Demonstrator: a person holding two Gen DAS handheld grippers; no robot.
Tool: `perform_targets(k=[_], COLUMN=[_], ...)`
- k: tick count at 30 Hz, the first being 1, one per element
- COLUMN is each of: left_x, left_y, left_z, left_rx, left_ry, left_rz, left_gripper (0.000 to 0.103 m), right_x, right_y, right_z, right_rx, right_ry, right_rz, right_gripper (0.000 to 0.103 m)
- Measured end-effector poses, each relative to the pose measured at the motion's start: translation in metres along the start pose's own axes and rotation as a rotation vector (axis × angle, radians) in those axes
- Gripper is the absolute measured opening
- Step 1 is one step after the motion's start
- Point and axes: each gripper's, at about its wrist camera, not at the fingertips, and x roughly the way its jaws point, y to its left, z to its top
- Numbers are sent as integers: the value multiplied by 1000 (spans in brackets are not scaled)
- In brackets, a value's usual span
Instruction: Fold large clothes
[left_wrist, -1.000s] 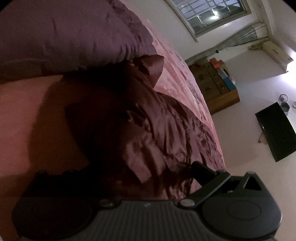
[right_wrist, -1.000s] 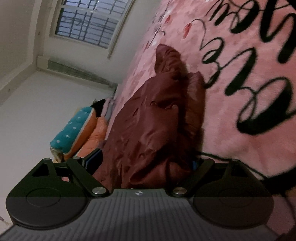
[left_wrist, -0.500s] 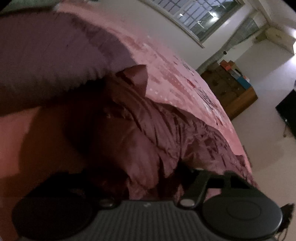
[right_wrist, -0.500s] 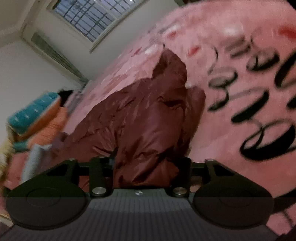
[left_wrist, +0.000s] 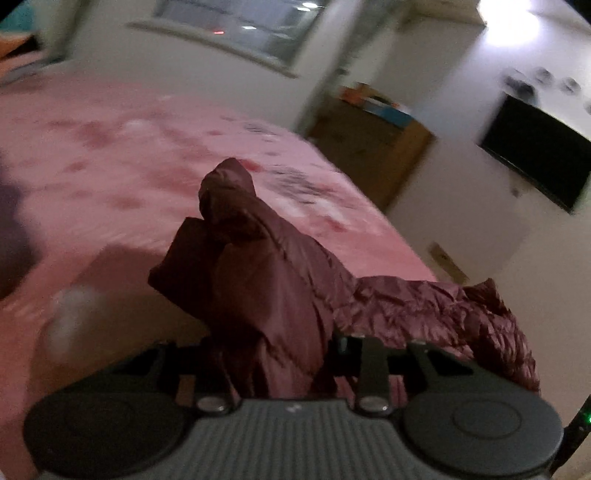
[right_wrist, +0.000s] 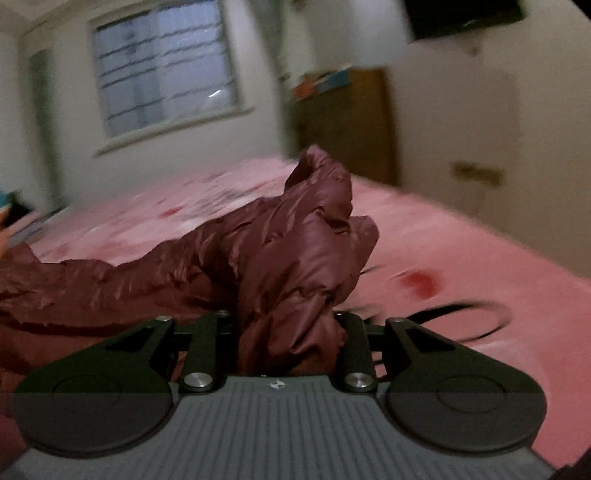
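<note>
Both handheld tools have just closed on the garment: the jaws of the left gripper (left_wrist: 271, 354) and the right gripper (right_wrist: 286, 343), wide apart a second ago, have been drawing together and now each pinch a bunched fold of the shiny, quilted maroon puffer jacket (left_wrist: 280, 280). A second ago the jacket lay slumped on the pink printed bedspread (left_wrist: 110, 177); now its gripped ends are raised clear of it, a peak of fabric standing up in front of each camera, while the blurred room suggests fast movement. That looks like the start of a lift-and-spread, so the folding itself seems hardly begun. The jacket's long axis runs between the two grippers, roughly along the near side of the bed: in the left wrist view it trails away to the right, in the right wrist view to the left, sagging onto the bedspread between them. Which end is collar or hem cannot be told.
</note>
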Motion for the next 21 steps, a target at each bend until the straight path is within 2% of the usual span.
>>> perform_targets(k=[4,11,13,16,17,21], left_x=[51,137,160,184,190,205], left_y=[-62,-143,-153,-159,-157,-146], left_z=[12,4,-3,-12,-14,-23], left_rx=[119,229,237,248,246,243], left_ry=[6,32,37,38,44,65], left_rz=[-83,-230,-233,-193,-177,-121], left_gripper=[32,32,35,41,42,58], right_x=[-6,-26,-29,-26,-27,-26], right_y=[-59,-154,-174,-197,-198,-187], right_z=[9,18,19,16,16,17], right_rx=[102,218,235,268,271,238], right_ry=[-35,-133,-142,-115,-108,-81], right_rz=[-141,-409,-456,-475,-477,-490], right_gripper=[31,31,31,32,32,39])
